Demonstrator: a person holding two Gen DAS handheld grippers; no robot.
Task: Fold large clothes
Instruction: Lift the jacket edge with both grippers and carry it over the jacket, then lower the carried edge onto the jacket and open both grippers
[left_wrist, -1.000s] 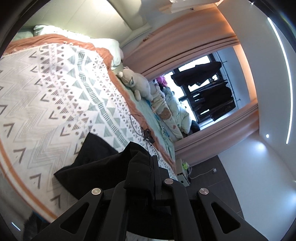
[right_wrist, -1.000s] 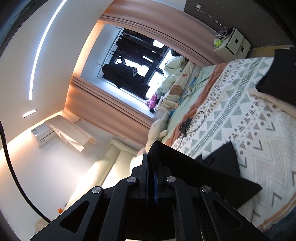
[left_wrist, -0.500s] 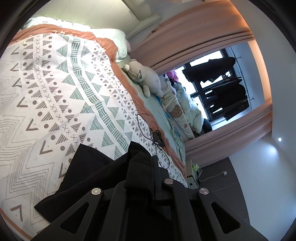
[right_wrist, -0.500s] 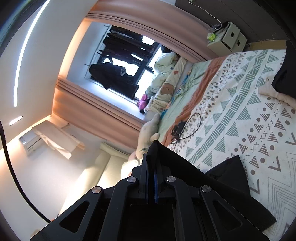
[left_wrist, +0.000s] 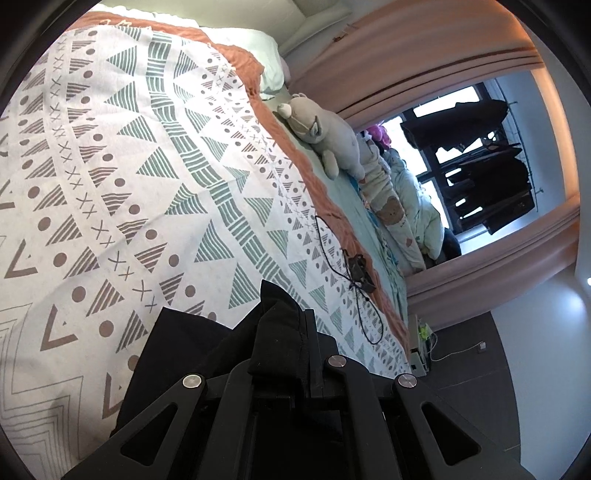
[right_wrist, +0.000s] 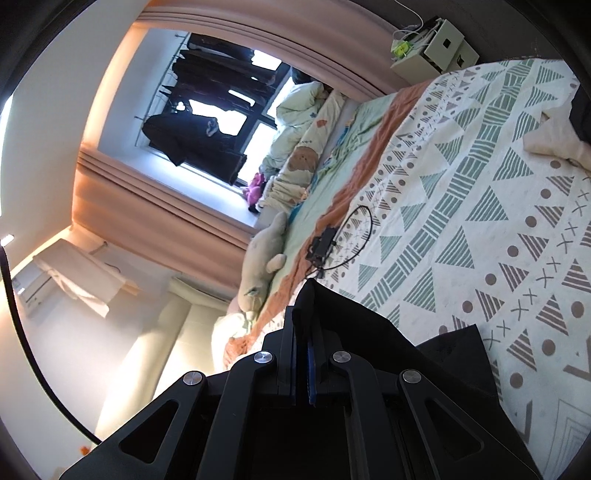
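A black garment (left_wrist: 177, 354) hangs from my left gripper (left_wrist: 291, 332), whose jaws are shut on a bunched fold of it above the patterned bedspread (left_wrist: 129, 177). In the right wrist view the same black garment (right_wrist: 436, 365) is pinched in my right gripper (right_wrist: 303, 325), jaws shut on a thin edge. Cloth trails down from both grippers onto the bedspread (right_wrist: 480, 206). The garment's lower part is hidden behind the gripper bodies.
A black charger with a looped cable (left_wrist: 356, 269) lies near the bed's far edge. A grey plush toy (left_wrist: 325, 140) and a rolled quilt (left_wrist: 402, 225) line the window side. A white cabinet (right_wrist: 439, 44) stands by the curtain. Another pale cloth (right_wrist: 554, 140) lies at the right.
Both grippers have moved forward and lower over the bed with the black garment still held. The bedspread fills more of both views and the charger cable is closer.
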